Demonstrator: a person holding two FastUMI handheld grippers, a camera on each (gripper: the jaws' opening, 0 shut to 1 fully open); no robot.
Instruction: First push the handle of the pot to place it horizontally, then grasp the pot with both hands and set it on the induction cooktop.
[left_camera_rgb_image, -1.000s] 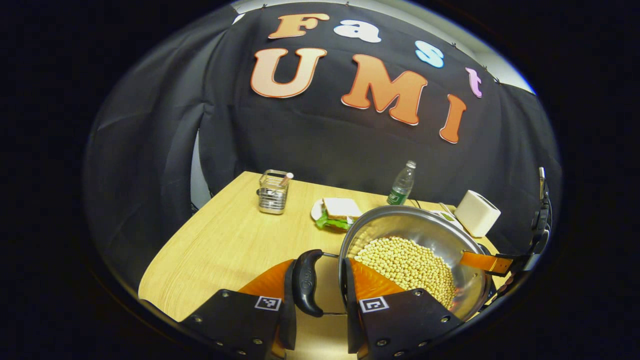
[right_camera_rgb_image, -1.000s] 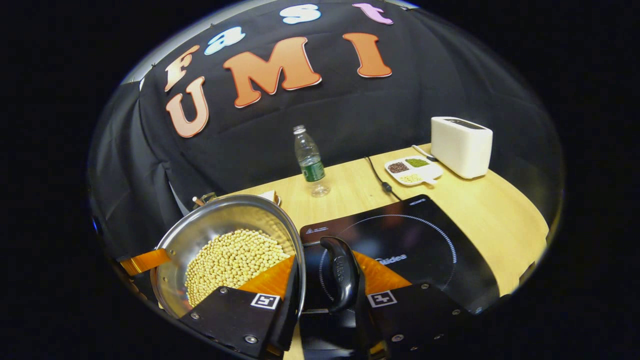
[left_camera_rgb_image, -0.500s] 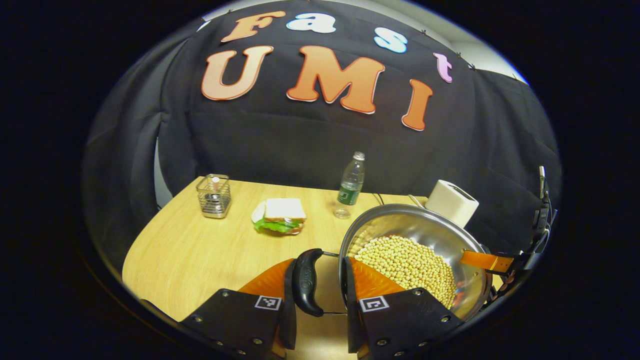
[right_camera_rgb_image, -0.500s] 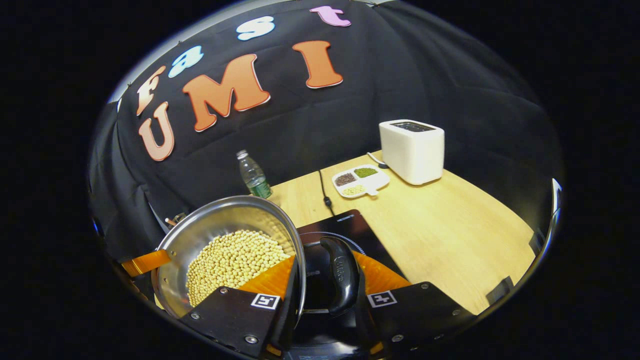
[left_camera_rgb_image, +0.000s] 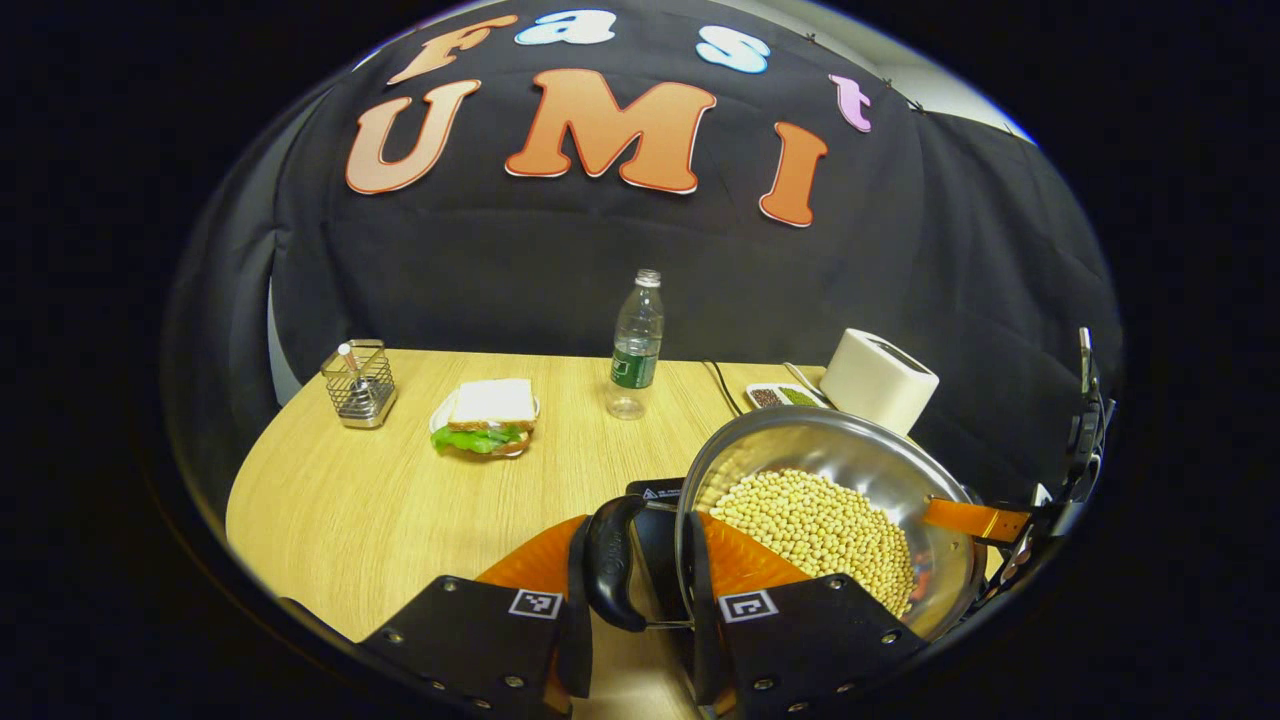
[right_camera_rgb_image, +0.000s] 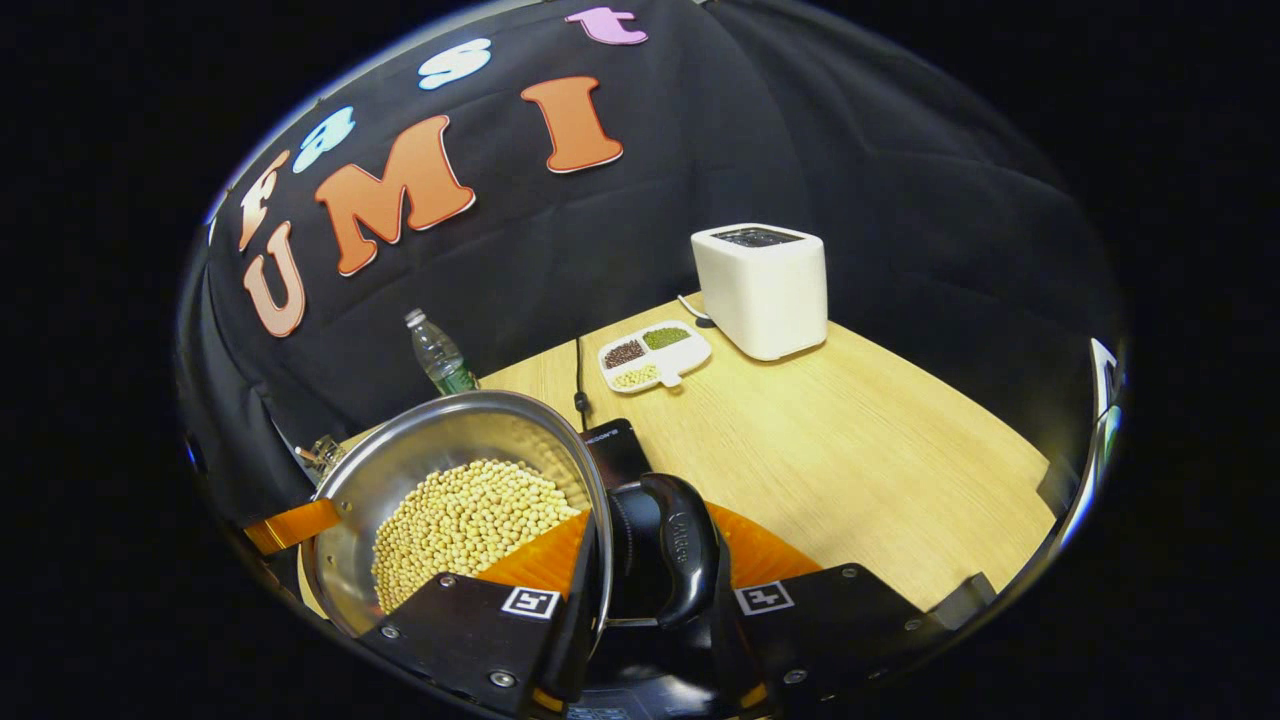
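Left gripper view: the left gripper (left_camera_rgb_image: 638, 610) clamps its 2 fingers on one black handle (left_camera_rgb_image: 610, 562) of the steel pot (left_camera_rgb_image: 800, 445) of soybeans (left_camera_rgb_image: 815, 525), bowl to its right. Right gripper view: the right gripper (right_camera_rgb_image: 655, 620) clamps the other handle (right_camera_rgb_image: 672, 548), bowl to its left, the induction cooktop (right_camera_rgb_image: 612, 447) just ahead beneath.
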